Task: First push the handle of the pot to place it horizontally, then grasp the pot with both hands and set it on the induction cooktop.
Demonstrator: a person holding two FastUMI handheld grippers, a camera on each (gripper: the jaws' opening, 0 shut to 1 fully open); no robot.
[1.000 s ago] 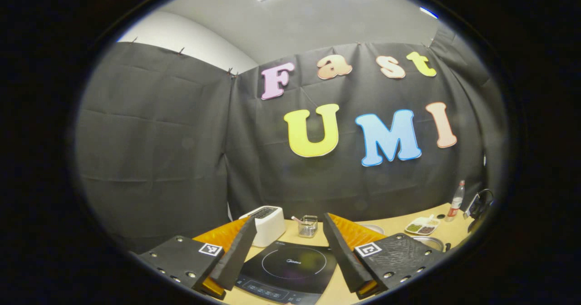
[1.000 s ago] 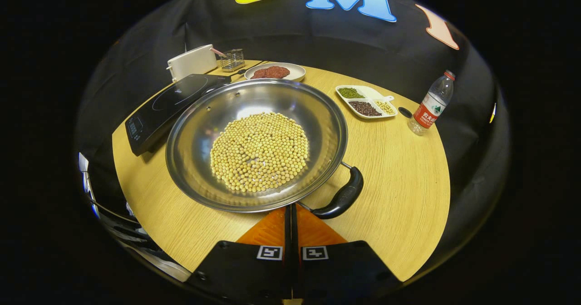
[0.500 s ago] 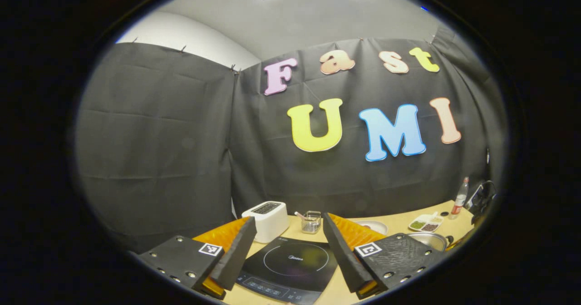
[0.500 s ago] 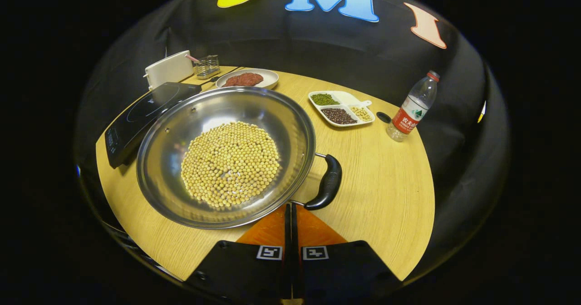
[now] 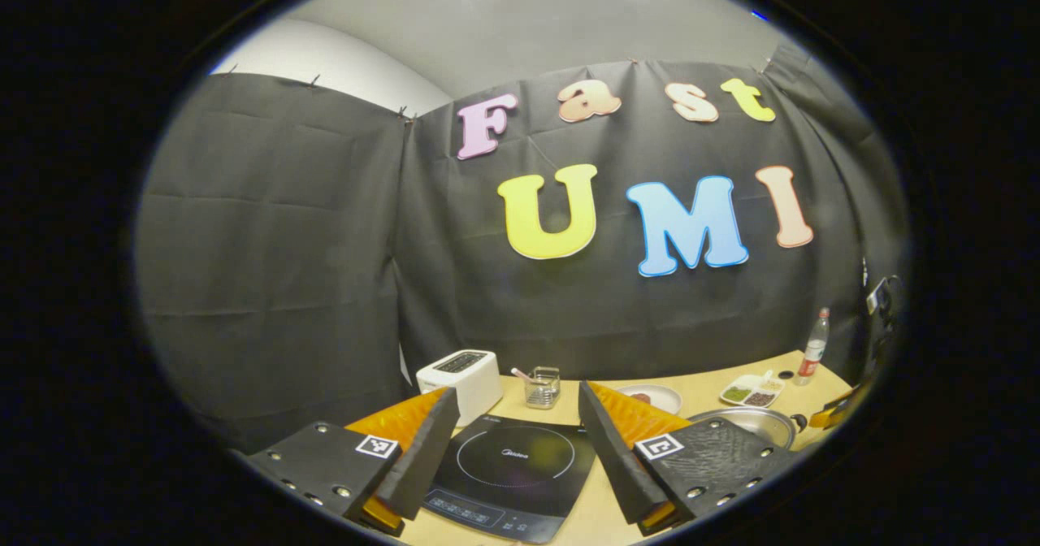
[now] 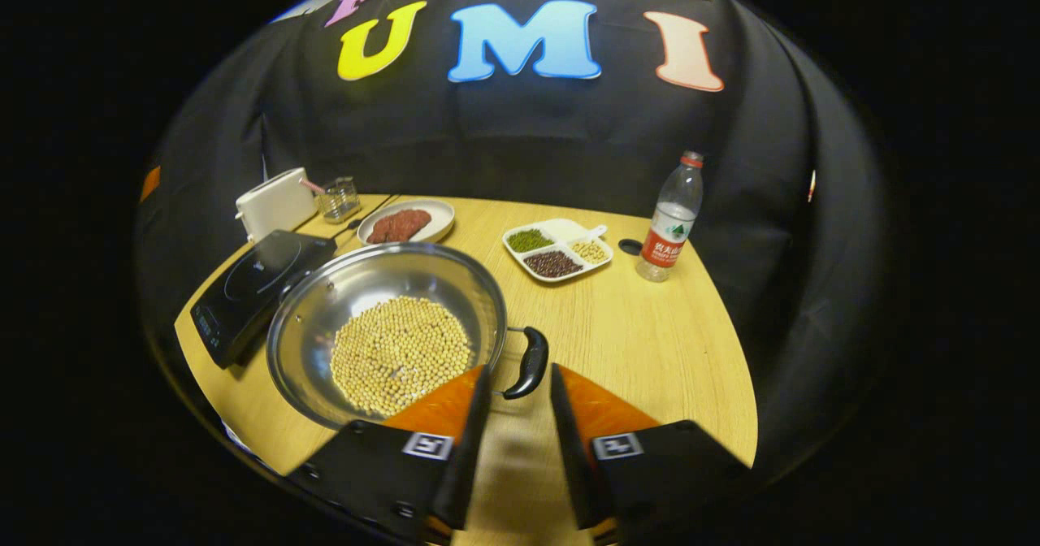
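Both hand-held grippers stand apart: right hand-held gripper [image 6: 520,383] should close squarely on the pot handle [image 6: 530,361] at 12 o'clock; left hand-held gripper [image 5: 512,448] must reach the pot [image 6: 390,335].

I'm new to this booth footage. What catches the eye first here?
The steel pot, heaped with pale beans, sits near the table's front edge, its black handle just ahead of the right gripper, jaws apart. Left of it lies the black cooktop, a white toaster behind.
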